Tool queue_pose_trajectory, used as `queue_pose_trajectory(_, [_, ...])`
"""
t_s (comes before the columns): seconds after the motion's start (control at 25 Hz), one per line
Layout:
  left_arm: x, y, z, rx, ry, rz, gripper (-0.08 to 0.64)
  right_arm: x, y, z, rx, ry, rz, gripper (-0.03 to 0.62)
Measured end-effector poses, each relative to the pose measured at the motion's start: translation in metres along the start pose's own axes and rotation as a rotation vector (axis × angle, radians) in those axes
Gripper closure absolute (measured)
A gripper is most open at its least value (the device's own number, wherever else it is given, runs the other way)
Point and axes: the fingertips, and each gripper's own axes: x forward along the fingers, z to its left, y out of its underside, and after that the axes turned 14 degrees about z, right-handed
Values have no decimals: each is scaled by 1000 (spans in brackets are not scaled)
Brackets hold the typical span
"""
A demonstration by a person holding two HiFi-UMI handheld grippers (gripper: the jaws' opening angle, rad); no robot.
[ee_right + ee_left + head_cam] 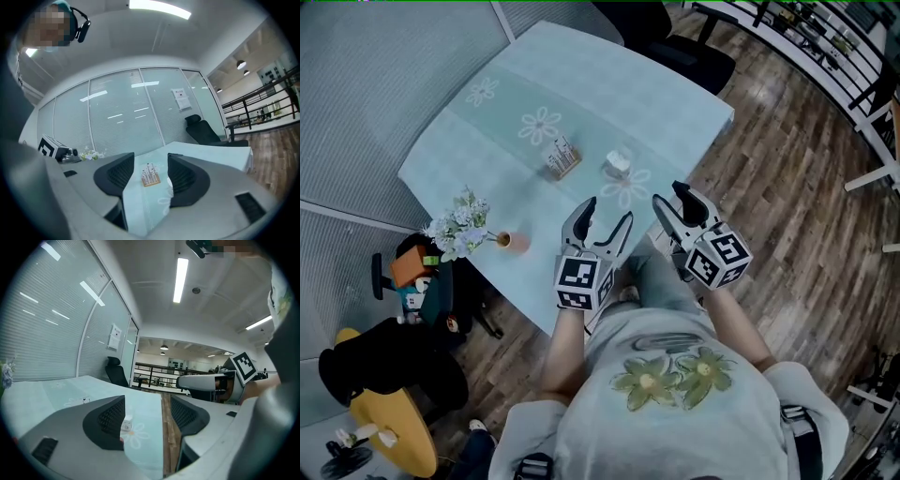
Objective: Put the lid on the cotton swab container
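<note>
Two hand-held grippers are hovering over the near edge of the table [581,84], just in front of the person's flower-printed shirt [675,375]. The left gripper [608,212] is standing with its jaws well apart and nothing between the pads. The right gripper [670,195], close beside it, is also gaping wide and carrying nothing.

Past their tips, the cotton swab container [619,165] is sitting on the pale blue cloth, right at a printed daisy. It is showing as a small, pale, see-through tub with a white top. From here I cannot tell whether that white part is the lid or the swabs inside. It is lying ahead of both grippers, roughly on the line between them and apart from each, with bare cloth in between. In the left gripper view it is peeking out beside the inner edge of the left-hand jaw [126,424], further along the table and not within the grip.

Just to its left, a small wooden rack [563,158] of thin sticks is standing, near the tub but not touching it. The right gripper view is looking at this rack through its open jaws.

Off at the table's left edge, a bunch of pale flowers [459,228] is lying on its side in a pinkish pot [517,242]. Beyond the far end, a black office chair [675,47] is standing on the wood floor [787,187].
</note>
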Motion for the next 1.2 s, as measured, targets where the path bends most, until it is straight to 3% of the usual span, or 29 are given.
queue_pose_trajectory(0.28, [29, 0, 23, 24, -28, 23, 231, 21, -4, -26, 62, -22, 15, 356])
queue_pose_trajectory(0.68, [88, 15, 58, 74, -36, 141, 196, 78, -6, -67, 136, -50, 73, 355])
queue_pose_trajectory(0.88, [118, 22, 66, 76, 4, 170, 158, 101, 2, -86, 168, -56, 123, 356])
queue_pose_trajectory(1.2, [160, 44, 87, 103, 23, 255, 158, 139, 13, -101, 195, -84, 194, 356])
